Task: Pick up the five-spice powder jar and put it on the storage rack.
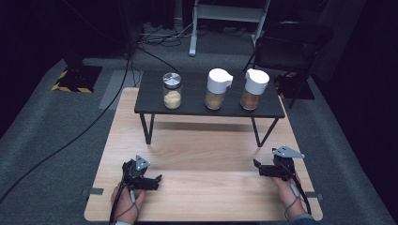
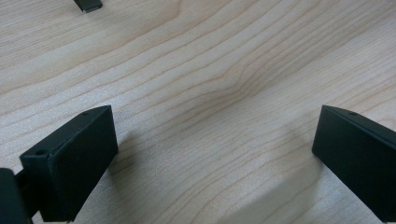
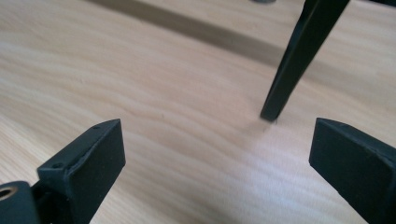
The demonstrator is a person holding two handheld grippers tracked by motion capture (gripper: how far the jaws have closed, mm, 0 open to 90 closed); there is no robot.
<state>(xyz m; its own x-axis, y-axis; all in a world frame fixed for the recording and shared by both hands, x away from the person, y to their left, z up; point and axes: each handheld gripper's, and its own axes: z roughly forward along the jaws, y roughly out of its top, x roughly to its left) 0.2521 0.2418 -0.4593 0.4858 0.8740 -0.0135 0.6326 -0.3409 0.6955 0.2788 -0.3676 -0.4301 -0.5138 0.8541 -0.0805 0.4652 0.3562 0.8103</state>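
Both grippers rest low over a light wooden table (image 1: 202,154), and neither holds anything. My left gripper (image 1: 145,179) is near the front left, held by a hand; its jaws stand wide open over bare wood (image 2: 214,121). Near the front right, my right gripper (image 1: 267,168) is also open (image 3: 217,128), facing one slanted leg (image 3: 289,60) of a low black shelf (image 1: 197,105). On the shelf stand a glass jar with a silver lid (image 1: 172,90) holding pale yellow powder and two white-capped jars (image 1: 217,89) (image 1: 254,89) holding brown powder.
The shelf's thin black legs (image 1: 149,127) (image 1: 261,131) slant down onto the table's far half. A small dark piece (image 2: 88,4) lies on the wood ahead of the left gripper. Beyond the table are a folding chair (image 1: 291,42), a white stand (image 1: 230,14) and floor cables (image 1: 70,140).
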